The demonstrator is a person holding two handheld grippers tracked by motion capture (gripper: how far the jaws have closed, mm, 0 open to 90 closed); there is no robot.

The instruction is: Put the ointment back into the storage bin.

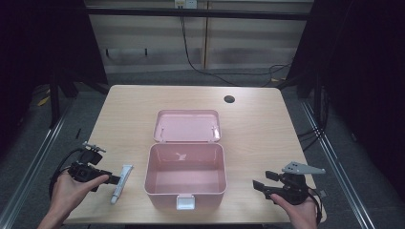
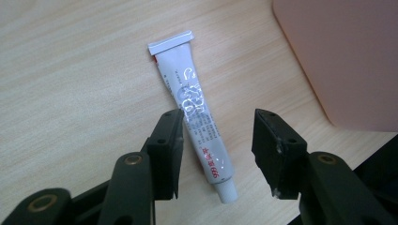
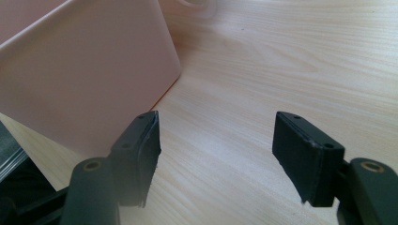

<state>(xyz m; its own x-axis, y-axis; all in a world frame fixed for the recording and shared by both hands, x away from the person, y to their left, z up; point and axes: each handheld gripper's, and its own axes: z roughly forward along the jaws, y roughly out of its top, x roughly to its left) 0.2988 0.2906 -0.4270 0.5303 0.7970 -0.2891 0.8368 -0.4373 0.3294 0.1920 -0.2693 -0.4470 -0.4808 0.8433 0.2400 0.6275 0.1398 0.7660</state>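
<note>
Pink plastic makes up the open storage box (image 1: 185, 174) at the middle of the pale wooden table (image 1: 258, 129), with its hinged lid (image 1: 187, 125) folded back flat behind it and a white latch at its near wall. Inside, the box looks bare, so nothing seems to have gone into it yet.

Left of the box, near but not touching it, lies a small white squeeze tube with red and grey print (image 2: 197, 110), flat on the wood, its crimped end pointing away from the person and its cap toward the near edge. The left gripper (image 2: 218, 150) hangs just over the cap half of that tube with its jaws spread wide, one on each side of the tube; neither pad presses on it, though the left pad sits very close. In the high view the same gripper (image 1: 113, 180) is at the tube's near end, held in the person's left hand (image 1: 71, 191).

The right gripper (image 3: 216, 154) waits over bare wood near the box's right corner, jaws wide apart and holding nothing; from above it (image 1: 260, 186) is well apart from the tube.

By my reading the work is at its start: the tube is lined up for a grasp but not yet gripped. Closing on it, lifting it, carrying it over the rim and setting it inside the box are all left, and perhaps shutting the lid.
</note>
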